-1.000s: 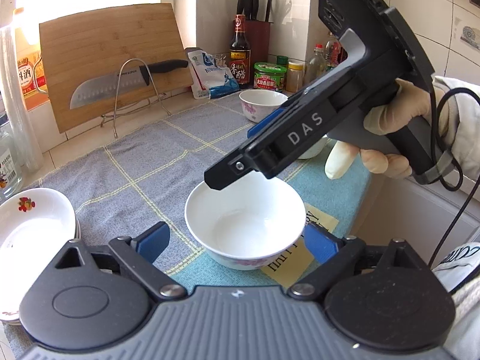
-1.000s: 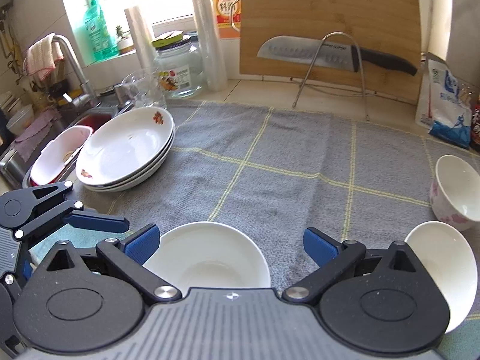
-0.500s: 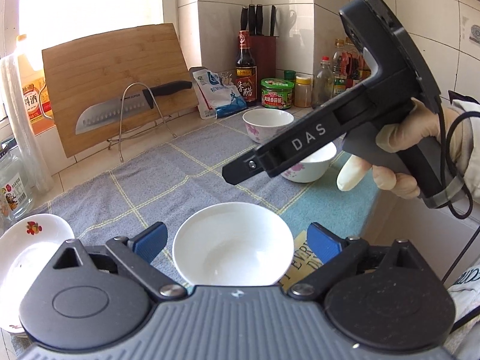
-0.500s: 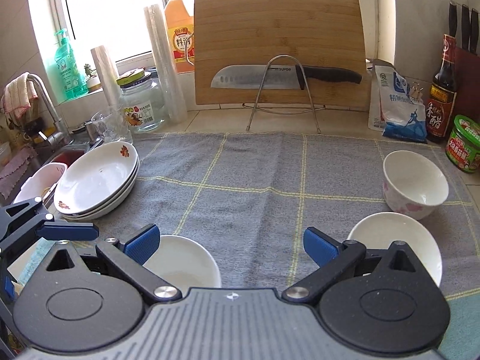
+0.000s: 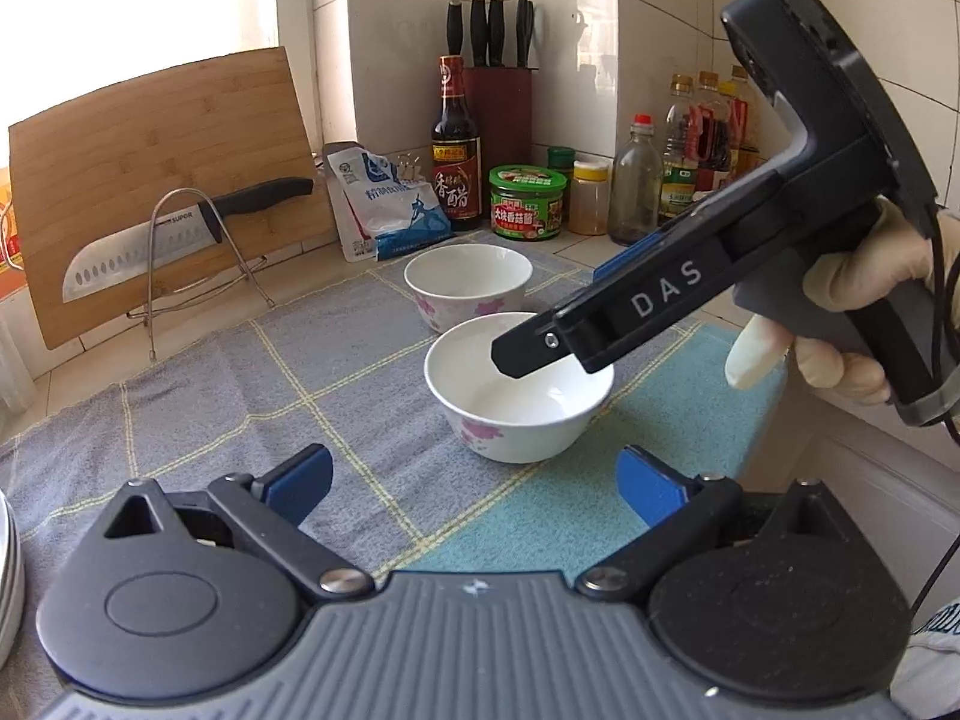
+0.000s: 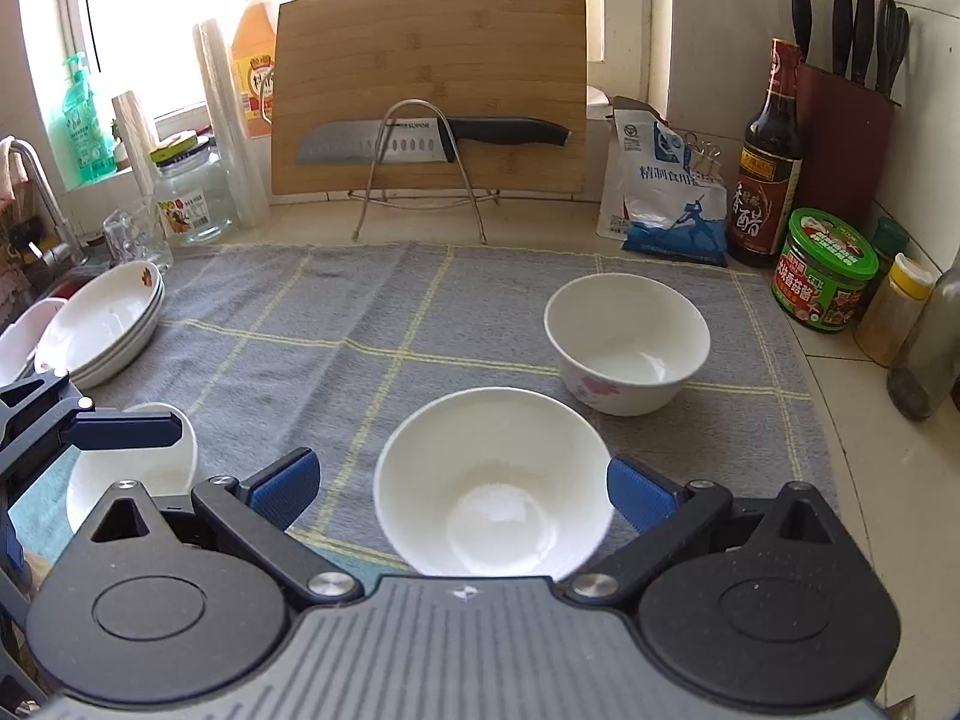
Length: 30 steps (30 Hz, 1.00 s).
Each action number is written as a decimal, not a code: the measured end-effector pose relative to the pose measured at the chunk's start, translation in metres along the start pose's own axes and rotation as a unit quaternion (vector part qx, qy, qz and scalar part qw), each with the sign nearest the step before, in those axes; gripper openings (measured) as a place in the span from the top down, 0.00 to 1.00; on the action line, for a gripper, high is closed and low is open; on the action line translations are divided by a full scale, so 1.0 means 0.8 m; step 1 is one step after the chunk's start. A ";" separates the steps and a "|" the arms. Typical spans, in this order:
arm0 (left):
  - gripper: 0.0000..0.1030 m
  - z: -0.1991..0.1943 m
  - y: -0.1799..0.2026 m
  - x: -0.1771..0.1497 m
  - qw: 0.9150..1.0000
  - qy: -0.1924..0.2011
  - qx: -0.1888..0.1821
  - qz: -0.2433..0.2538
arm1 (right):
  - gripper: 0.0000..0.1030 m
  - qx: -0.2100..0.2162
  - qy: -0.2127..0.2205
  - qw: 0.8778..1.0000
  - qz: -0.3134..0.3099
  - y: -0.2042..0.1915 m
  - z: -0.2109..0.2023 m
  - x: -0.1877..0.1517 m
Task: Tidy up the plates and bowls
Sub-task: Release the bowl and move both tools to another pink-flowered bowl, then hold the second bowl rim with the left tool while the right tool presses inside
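Three white bowls stand on the grey checked cloth (image 6: 360,324). My right gripper (image 6: 462,480) is open, its blue pads on either side of the nearest flowered bowl (image 6: 492,480) and not pressing on it; the left wrist view shows one finger over this bowl (image 5: 519,396). A second flowered bowl (image 6: 627,342) stands behind it. My left gripper (image 5: 474,486) is opening, with only cloth showing between its pads. One of its fingers (image 6: 120,425) reaches over the third bowl (image 6: 135,468) at the left. A stack of white plates (image 6: 102,324) sits far left.
A cutting board (image 6: 429,84) with a knife (image 6: 432,138) on a wire stand leans at the back. A salt bag, vinegar bottle (image 6: 768,156), green-lidded tub (image 6: 825,270), jars and knife block crowd the back right. Sink and tap are left. A gloved hand (image 5: 858,288) holds the right gripper.
Both grippers have moved right across the cloth. The bowl between the left pads has dropped out of that view. The right pads now flank the flowered bowl.
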<state>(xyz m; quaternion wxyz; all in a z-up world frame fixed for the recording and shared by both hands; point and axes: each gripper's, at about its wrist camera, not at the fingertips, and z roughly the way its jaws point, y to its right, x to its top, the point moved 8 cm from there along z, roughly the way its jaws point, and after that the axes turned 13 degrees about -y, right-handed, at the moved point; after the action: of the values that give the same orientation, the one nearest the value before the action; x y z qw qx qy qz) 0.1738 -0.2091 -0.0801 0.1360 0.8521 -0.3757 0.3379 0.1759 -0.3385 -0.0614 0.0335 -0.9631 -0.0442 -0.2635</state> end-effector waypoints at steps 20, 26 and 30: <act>0.06 0.100 0.045 0.022 0.999 -0.029 0.035 -0.025 | 0.13 0.137 -0.066 0.988 -0.031 0.049 0.064 0.020; 0.13 0.108 0.048 0.026 0.999 -0.029 0.029 -0.028 | 0.22 0.137 -0.078 0.987 -0.042 0.052 0.071 0.022; 0.15 0.112 0.047 0.028 0.999 -0.027 0.023 -0.034 | 0.25 0.144 -0.079 0.985 -0.048 0.049 0.072 0.023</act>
<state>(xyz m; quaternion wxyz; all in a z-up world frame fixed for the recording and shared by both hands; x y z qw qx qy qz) 0.1995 -0.2906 -0.1311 0.1171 0.8761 -0.3424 0.3186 0.2247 -0.3713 -0.1031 0.1558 -0.9628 -0.1302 -0.1783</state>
